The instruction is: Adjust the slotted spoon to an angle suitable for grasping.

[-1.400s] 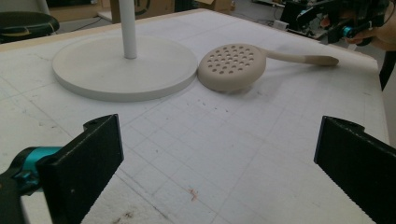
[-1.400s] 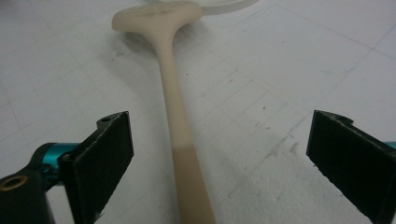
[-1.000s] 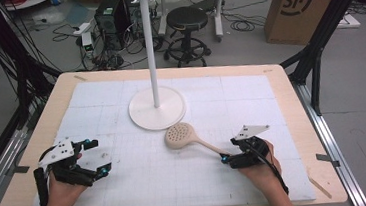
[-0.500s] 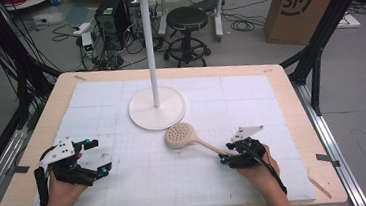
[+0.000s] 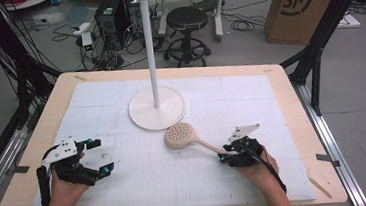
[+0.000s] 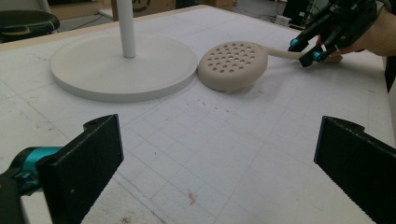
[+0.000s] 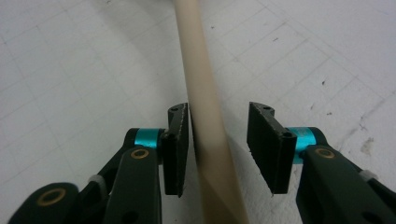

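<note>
Brown cardboard box (image 5: 302,6) on floor beyond table, upper right of high view: dark printed logo, letters "SF" inside bracket-like curves, facing camera. White label on box top flap: print too small to read. No other legible text, number or sign on white gridded foam mat (image 5: 251,102), stand or grippers.

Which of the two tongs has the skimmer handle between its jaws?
The right tongs: their jaws have just been closing around the beige skimmer's handle, a gap showing on one side. The left tongs gape over bare mat.
</note>
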Demonstrator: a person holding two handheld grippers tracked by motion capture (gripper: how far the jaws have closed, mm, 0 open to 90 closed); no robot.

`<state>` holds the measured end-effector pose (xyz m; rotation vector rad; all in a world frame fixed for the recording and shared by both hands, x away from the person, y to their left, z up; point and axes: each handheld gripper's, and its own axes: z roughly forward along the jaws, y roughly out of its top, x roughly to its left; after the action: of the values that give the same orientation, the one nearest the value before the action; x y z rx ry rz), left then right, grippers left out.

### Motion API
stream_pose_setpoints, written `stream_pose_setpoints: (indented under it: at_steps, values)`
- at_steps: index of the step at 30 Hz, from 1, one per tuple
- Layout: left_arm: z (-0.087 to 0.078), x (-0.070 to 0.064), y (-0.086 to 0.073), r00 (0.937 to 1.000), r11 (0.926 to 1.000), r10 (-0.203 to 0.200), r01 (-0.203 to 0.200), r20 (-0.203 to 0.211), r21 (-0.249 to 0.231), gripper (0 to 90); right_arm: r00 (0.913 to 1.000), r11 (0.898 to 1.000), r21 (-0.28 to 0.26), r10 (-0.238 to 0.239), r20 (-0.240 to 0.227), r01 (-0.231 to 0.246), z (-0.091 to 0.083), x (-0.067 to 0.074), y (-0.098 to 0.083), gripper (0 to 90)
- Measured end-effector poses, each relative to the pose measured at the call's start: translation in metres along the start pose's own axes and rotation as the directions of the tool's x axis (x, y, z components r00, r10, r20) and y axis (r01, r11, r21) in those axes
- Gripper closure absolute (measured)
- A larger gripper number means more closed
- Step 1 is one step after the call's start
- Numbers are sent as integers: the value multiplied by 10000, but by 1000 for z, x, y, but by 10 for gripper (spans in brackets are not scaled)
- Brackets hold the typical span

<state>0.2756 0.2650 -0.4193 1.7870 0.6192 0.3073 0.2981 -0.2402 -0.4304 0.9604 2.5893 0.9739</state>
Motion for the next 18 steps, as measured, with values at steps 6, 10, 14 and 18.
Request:
stream_pose_setpoints:
  at_steps: [6, 10, 14, 18]
  values:
    - [-1, -1, 0, 10000, 10000, 9, -9, -13, 17, 18, 10000, 10000, 31, -17, -94, 18, 3, 0, 0, 596]
    - [0, -1, 0, 10000, 9999, 72, -72, -6, 73, 18, 10000, 9999, 126, -54, -70, 54, 5, 1, 1, 617]
    - [1, -1, 0, 10000, 10000, 56, -56, -19, 82, 18, 9997, 9997, 157, -201, -138, 203, 5, 2, 2, 674]
    - [1, -1, 0, 10000, 9999, 53, -53, -9, 120, 18, 9997, 9996, 162, -237, -117, 239, 6, 2, 3, 705]
